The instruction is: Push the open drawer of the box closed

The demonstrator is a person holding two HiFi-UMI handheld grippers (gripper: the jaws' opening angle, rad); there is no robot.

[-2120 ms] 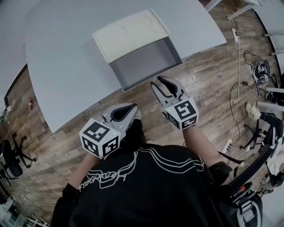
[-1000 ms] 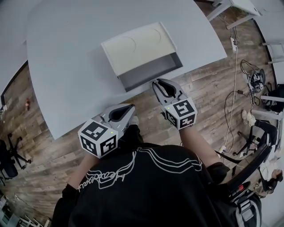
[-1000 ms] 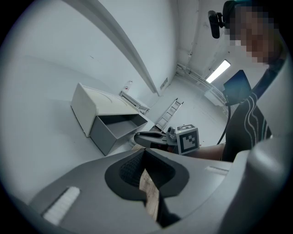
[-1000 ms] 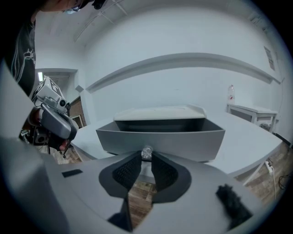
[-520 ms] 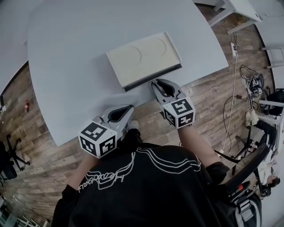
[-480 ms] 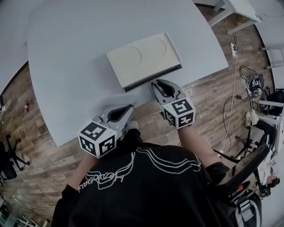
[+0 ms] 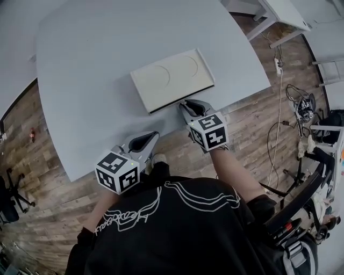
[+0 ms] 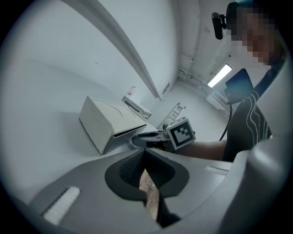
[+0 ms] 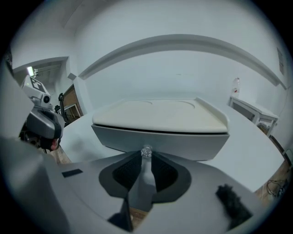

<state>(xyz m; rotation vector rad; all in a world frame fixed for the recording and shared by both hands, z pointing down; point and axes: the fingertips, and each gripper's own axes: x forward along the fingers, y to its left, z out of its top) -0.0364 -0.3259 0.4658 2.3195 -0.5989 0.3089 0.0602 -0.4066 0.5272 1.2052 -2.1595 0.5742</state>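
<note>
The cream box (image 7: 172,78) lies on the pale table (image 7: 91,59), its grey drawer front (image 9: 183,140) flush under the lid. My right gripper (image 7: 186,105) is right up against that front. Its tips close round the small clear knob (image 9: 146,151), and only a narrow gap shows behind it. My left gripper (image 7: 152,135) hangs over the table's near edge, left of the box and apart from it, with its tips together and nothing between them. In the left gripper view the box (image 8: 107,121) sits ahead with the right gripper (image 8: 137,139) at its front.
The table's curved near edge (image 7: 161,129) runs just under both grippers, with wooden floor (image 7: 247,118) beyond it. Cables and a power strip (image 7: 279,64) lie on the floor at right, by a chair (image 7: 306,182). Another table (image 7: 279,13) stands at top right.
The drawer has slid from wide open to fully in. My right gripper travelled forward with the drawer front. The left gripper stayed by the table edge.
</note>
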